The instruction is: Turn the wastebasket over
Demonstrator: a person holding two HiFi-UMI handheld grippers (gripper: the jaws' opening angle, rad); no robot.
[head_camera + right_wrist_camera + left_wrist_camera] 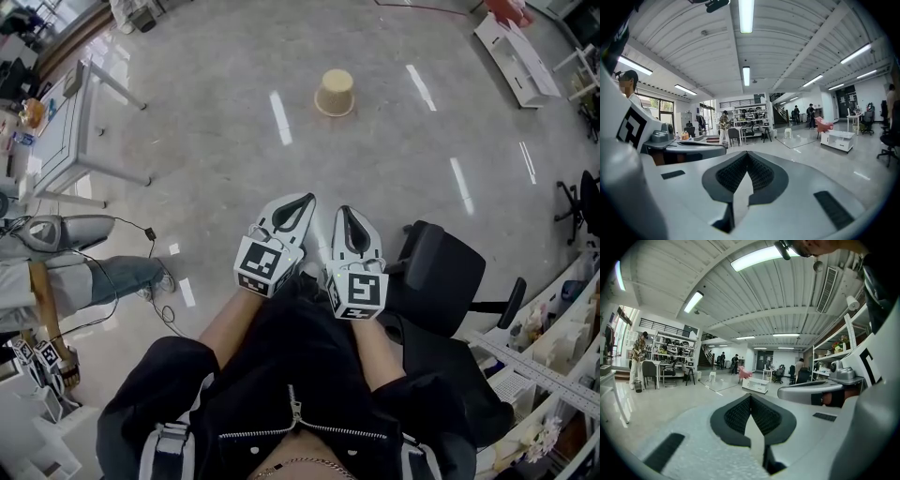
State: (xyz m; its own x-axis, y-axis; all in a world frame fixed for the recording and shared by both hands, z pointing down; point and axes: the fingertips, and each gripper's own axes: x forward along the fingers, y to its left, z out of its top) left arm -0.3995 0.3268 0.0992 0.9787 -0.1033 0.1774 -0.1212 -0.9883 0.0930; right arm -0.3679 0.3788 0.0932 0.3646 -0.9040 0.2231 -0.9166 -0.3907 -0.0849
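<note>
A tan wastebasket (335, 93) stands on the shiny floor far ahead in the head view, its wide end down and its narrower end up. My left gripper (303, 201) and right gripper (344, 212) are held side by side close to my body, well short of the basket. Both are shut with nothing between the jaws. In the left gripper view the left gripper (751, 396) points across the room, and the right gripper's body (820, 390) shows at the right. The right gripper (747, 153) also points level into the hall. Neither gripper view shows the basket.
A black office chair (441, 272) stands just right of me. A white table (66, 131) is at the left, a person's legs in jeans (122, 277) nearer. A white low cabinet (511, 56) lies at the far right; shelves (553, 375) line the right edge.
</note>
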